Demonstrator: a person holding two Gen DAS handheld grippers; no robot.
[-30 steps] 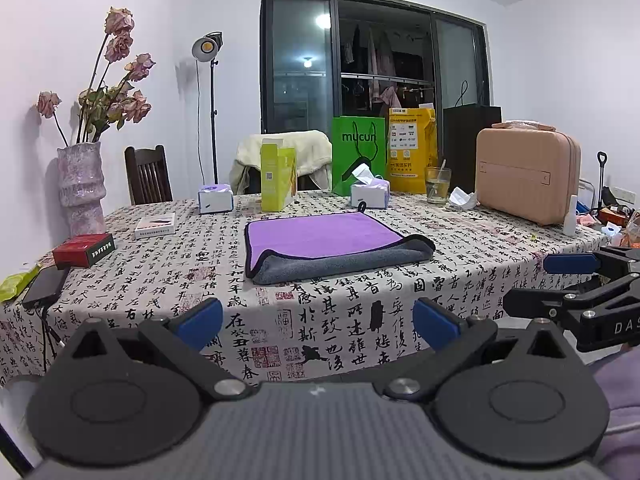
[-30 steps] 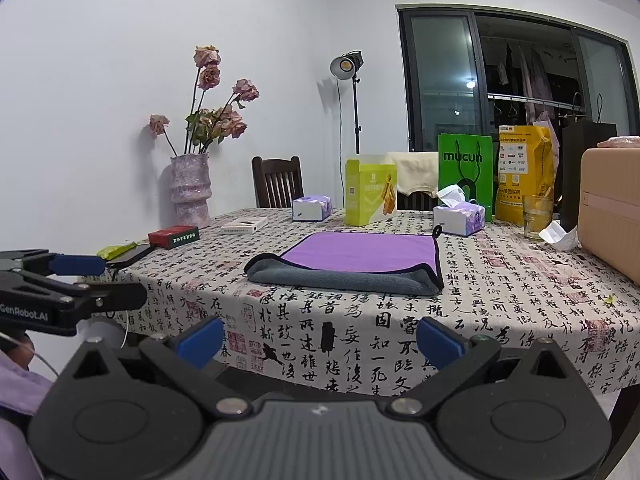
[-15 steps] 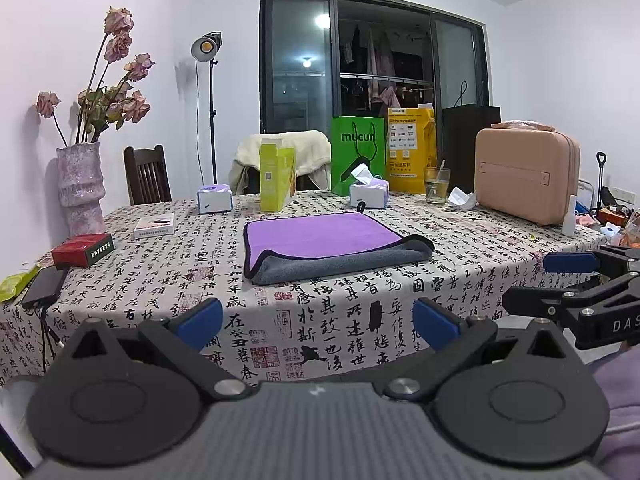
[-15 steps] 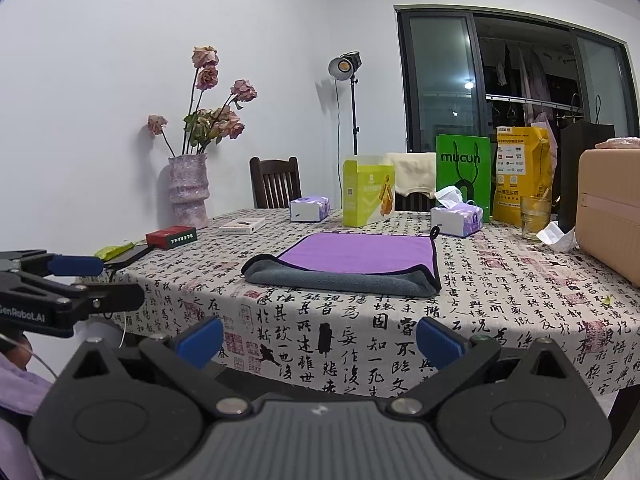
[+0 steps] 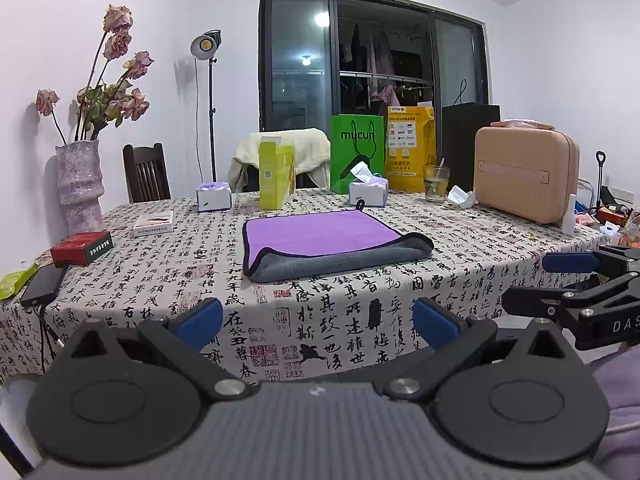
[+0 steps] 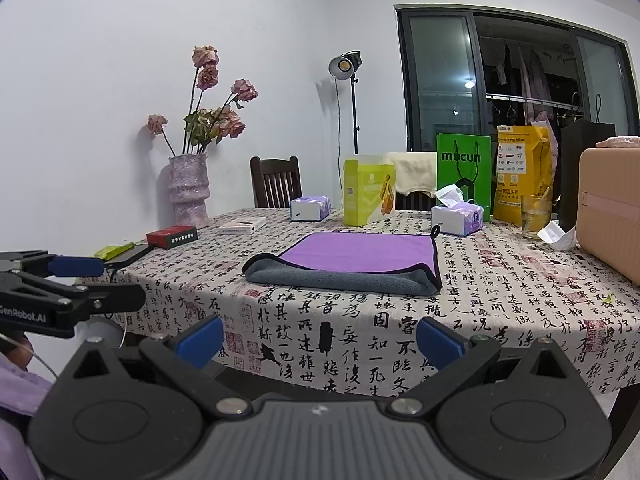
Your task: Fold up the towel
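A purple towel (image 5: 320,232) with a grey underside lies folded flat on the table, its grey fold along the near edge; it also shows in the right wrist view (image 6: 352,256). My left gripper (image 5: 318,324) is open and empty, held off the table's near edge. My right gripper (image 6: 320,338) is open and empty, also short of the table. Each gripper shows in the other's view: the right gripper (image 5: 576,280) at the right, the left gripper (image 6: 76,280) at the left.
The table (image 5: 360,300) carries a calligraphy-print cloth. On it stand a vase (image 5: 78,188), red box (image 5: 82,248), phone (image 5: 42,286), tissue boxes (image 5: 368,194), yellow-green carton (image 5: 276,176), glass (image 5: 436,184) and pink case (image 5: 526,176). A chair (image 5: 146,174) stands behind.
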